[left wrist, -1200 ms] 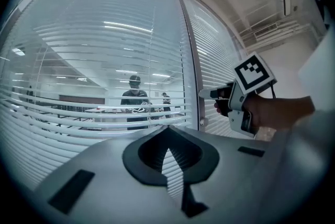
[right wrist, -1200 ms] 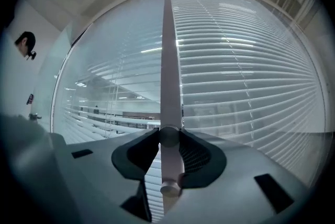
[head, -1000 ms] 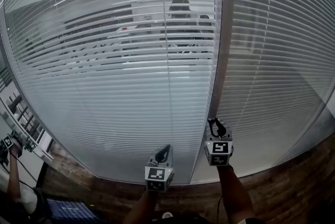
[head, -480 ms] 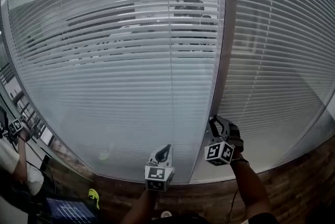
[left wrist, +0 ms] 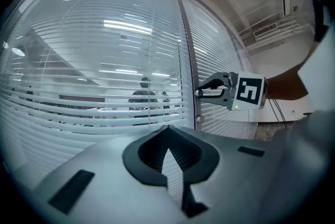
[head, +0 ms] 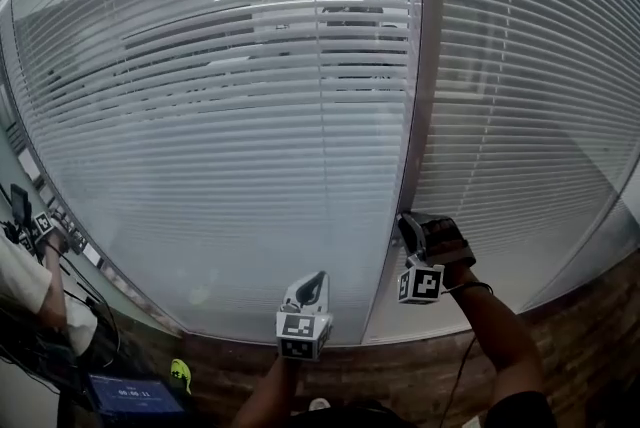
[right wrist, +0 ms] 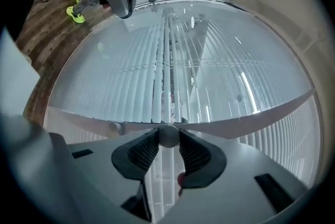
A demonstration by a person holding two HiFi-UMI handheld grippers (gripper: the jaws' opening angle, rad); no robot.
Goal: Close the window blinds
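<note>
Your right gripper (right wrist: 168,136) has its jaws closed on a small round knob (right wrist: 168,134). Both ribbed pads (right wrist: 144,150) press on it from either side, partway open because the knob fills the gap. The gripper is rolled onto its side, and your gloved hand (head: 447,241) is wrapped round it. The knob sits on the upright frame post (head: 425,66) right at the jaw tips.

On either side of that post hang the window blinds (head: 250,116), one set to the left of the gripper and another, the right-hand blinds (head: 520,96), on its other side. In a band above and to the left of the gripper, the left set's slats stand open enough to show dark shapes beyond the glass. Lower down they look nearly flat and pale.

Your left gripper (head: 312,286) hangs just beside the right one, lower and to its left. Its jaws are together with nothing between them, pointing at the left set of blinds without touching it.
</note>
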